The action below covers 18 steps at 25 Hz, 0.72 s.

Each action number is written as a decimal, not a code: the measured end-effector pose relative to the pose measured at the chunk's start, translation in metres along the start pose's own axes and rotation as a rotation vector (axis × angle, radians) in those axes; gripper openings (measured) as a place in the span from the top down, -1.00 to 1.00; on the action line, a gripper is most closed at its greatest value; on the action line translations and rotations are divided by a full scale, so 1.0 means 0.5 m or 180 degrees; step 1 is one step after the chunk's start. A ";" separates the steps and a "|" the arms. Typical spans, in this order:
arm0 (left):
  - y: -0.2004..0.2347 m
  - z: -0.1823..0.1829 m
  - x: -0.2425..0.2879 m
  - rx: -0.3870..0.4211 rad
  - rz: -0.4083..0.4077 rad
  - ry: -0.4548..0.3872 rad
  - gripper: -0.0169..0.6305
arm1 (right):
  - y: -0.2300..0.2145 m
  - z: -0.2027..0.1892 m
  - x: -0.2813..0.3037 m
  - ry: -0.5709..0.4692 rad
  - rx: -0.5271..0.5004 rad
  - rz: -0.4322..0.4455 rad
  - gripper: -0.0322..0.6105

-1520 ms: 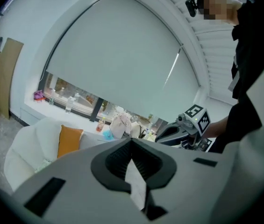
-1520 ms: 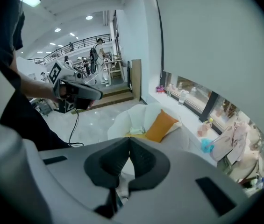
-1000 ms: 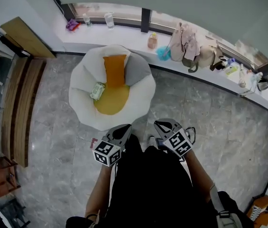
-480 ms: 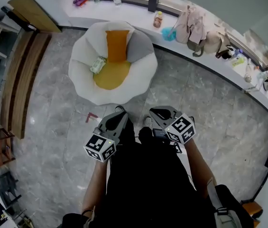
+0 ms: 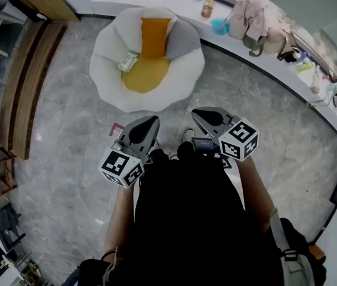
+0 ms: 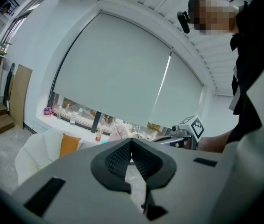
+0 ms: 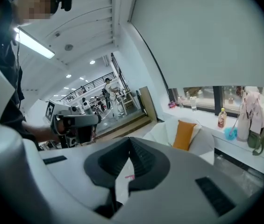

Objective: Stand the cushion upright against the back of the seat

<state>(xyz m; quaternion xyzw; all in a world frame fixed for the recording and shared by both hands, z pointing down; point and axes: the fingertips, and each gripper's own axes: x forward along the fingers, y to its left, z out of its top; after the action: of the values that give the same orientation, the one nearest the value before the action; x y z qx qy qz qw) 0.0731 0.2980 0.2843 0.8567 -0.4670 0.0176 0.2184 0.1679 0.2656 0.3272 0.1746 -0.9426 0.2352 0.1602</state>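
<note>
An orange cushion (image 5: 154, 38) stands upright against the back of a white petal-shaped chair (image 5: 183, 82), above its yellow round seat pad (image 5: 144, 79). The same cushion (image 6: 68, 145) (image 7: 186, 134) appears far off in both gripper views. My left gripper (image 5: 152, 121) is shut and empty, held near my body over the floor. My right gripper (image 5: 197, 113) is likewise shut with nothing in it. Both are well short of the chair. A greenish packet (image 5: 129, 61) lies on the seat's left side.
A grey cushion (image 5: 182, 42) leans on the chair's right. The white window ledge (image 5: 263, 61) behind holds bottles, a bag (image 5: 250, 15) and small items. Wooden steps (image 5: 22, 82) run along the left. A red mark (image 5: 116, 128) lies on the marble floor.
Both grippers have risen and tilted up closer to level. The view has shifted so the chair sits higher in the head view. The cushion has not moved.
</note>
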 end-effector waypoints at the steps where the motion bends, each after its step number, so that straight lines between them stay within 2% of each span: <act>1: 0.008 0.005 -0.013 0.0029 -0.0014 0.0000 0.91 | 0.011 0.008 0.009 -0.0022 -0.0001 -0.0012 0.85; 6: 0.048 0.017 -0.077 0.0050 -0.0187 -0.0007 0.91 | 0.067 0.065 0.053 -0.0357 0.0145 -0.0017 0.85; 11: 0.084 0.026 -0.128 0.0003 -0.0491 -0.0006 0.91 | 0.115 0.106 0.096 -0.0452 0.0157 -0.0040 0.85; 18: 0.146 0.028 -0.178 0.0104 -0.0526 0.0060 0.91 | 0.168 0.115 0.127 -0.0537 0.0124 -0.0124 0.85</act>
<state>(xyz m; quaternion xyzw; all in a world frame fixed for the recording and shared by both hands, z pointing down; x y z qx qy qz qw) -0.0385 0.3290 0.2770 0.8955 -0.3923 0.0152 0.2095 0.0650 0.2904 0.2708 0.2153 -0.9444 0.2348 0.0814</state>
